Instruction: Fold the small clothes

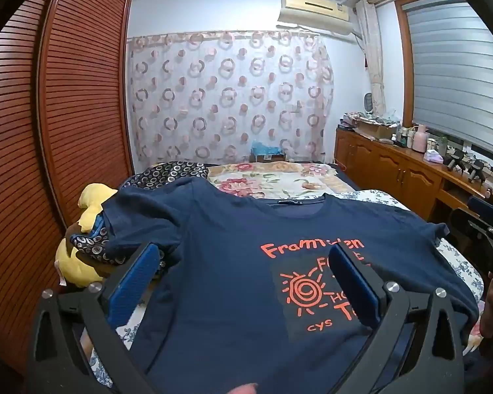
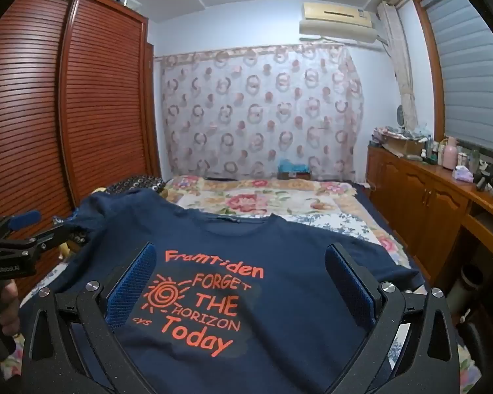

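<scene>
Navy T-shirt (image 2: 279, 295) spread print-up on the bed (image 2: 312, 203) | soft, light, limp — pinch a sleeve hem or shoulder seam | your left gripper (image 1: 246, 282) and right gripper (image 2: 243, 279): jaws wide apart, holding nothing

Louvred wardrobe (image 1: 65, 105), ringed curtain (image 1: 226, 95), floral bedspread (image 2: 263, 203), cluttered sideboard (image 1: 394, 164).

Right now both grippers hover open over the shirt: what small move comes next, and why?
Probably lower the left gripper onto the left sleeve and pinch it. The shirt lies face up and unfolded, that sleeve is bunched over a yellow toy, and both grippers hold nothing.
</scene>
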The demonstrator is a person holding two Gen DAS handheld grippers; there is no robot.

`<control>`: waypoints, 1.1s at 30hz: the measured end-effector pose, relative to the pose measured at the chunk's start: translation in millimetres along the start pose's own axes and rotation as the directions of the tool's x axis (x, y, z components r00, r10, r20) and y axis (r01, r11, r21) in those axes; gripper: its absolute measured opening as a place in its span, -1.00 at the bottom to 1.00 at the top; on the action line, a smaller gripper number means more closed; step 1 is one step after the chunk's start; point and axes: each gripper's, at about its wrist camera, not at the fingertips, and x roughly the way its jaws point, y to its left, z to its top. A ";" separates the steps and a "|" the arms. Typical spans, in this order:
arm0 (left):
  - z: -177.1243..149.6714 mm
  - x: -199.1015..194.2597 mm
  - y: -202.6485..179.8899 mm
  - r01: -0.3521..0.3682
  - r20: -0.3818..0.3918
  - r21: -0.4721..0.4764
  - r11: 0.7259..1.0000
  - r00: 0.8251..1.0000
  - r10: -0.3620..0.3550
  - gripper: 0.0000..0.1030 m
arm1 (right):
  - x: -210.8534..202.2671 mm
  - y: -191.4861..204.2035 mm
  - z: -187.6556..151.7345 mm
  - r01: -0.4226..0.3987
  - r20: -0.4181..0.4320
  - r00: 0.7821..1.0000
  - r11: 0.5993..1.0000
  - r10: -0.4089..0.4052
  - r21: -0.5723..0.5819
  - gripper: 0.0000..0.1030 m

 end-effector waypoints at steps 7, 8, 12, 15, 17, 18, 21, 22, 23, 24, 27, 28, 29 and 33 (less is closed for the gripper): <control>-0.3 -1.0 -0.1 -0.004 0.022 0.005 1.000 1.000 0.004 1.00 | -0.4 0.2 -0.3 -0.001 0.003 1.000 1.000 0.001 0.002 1.00; -0.3 -1.1 -0.2 -0.005 0.023 0.005 1.000 1.000 0.005 1.00 | -0.4 0.3 -0.3 -0.001 0.003 1.000 1.000 0.001 0.001 1.00; -0.3 -1.0 -0.5 -0.006 0.023 0.008 1.000 1.000 0.006 1.00 | -0.7 0.4 -0.1 0.000 0.003 1.000 1.000 0.000 0.001 1.00; -0.3 -1.0 -0.6 -0.005 0.023 0.009 1.000 1.000 0.004 1.00 | -0.9 0.5 0.1 0.000 0.003 1.000 1.000 0.000 0.001 1.00; -0.3 -1.1 -0.5 -0.006 0.024 0.010 1.000 1.000 0.006 1.00 | -1.2 0.5 0.2 -0.001 0.004 1.000 1.000 0.001 0.002 1.00; -0.4 -1.2 -0.5 -0.006 0.025 0.009 1.000 1.000 0.006 1.00 | -1.2 0.5 0.3 -0.001 0.004 1.000 1.000 0.001 0.002 1.00; -0.4 -1.2 -0.7 -0.006 0.025 0.011 1.000 1.000 0.006 1.00 | -1.3 0.6 0.3 -0.001 0.003 1.000 1.000 0.001 0.002 1.00; -0.4 -1.1 -0.7 -0.007 0.025 0.010 1.000 1.000 0.006 1.00 | -1.3 0.5 0.3 0.000 0.004 1.000 1.000 0.000 0.002 1.00; -0.4 -1.0 -0.8 -0.007 0.024 0.010 1.000 1.000 0.006 1.00 | -1.2 0.5 0.3 -0.001 0.003 1.000 1.000 0.001 0.002 1.00; -0.3 -0.9 -0.9 -0.006 0.024 0.010 1.000 1.000 0.006 1.00 | -1.2 0.5 0.3 -0.001 0.003 1.000 1.000 0.001 0.003 1.00; -0.3 -1.1 -0.7 -0.007 0.025 0.011 1.000 1.000 0.007 1.00 | -1.3 0.5 0.3 -0.001 0.003 1.000 1.000 0.001 0.003 1.00; -0.4 -1.2 -0.8 -0.007 0.026 0.011 1.000 1.000 0.006 1.00 | -1.3 0.5 0.2 0.000 0.003 1.000 1.000 0.000 0.003 1.00; -0.3 -1.1 -0.9 -0.006 0.026 0.011 1.000 1.000 0.006 1.00 | -1.3 0.5 0.3 0.000 0.003 1.000 1.000 0.000 0.003 1.00; -0.4 -1.1 -0.9 -0.006 0.026 0.012 1.000 1.000 0.006 1.00 | -1.6 0.5 0.5 -0.001 0.004 1.000 1.000 0.001 0.003 1.00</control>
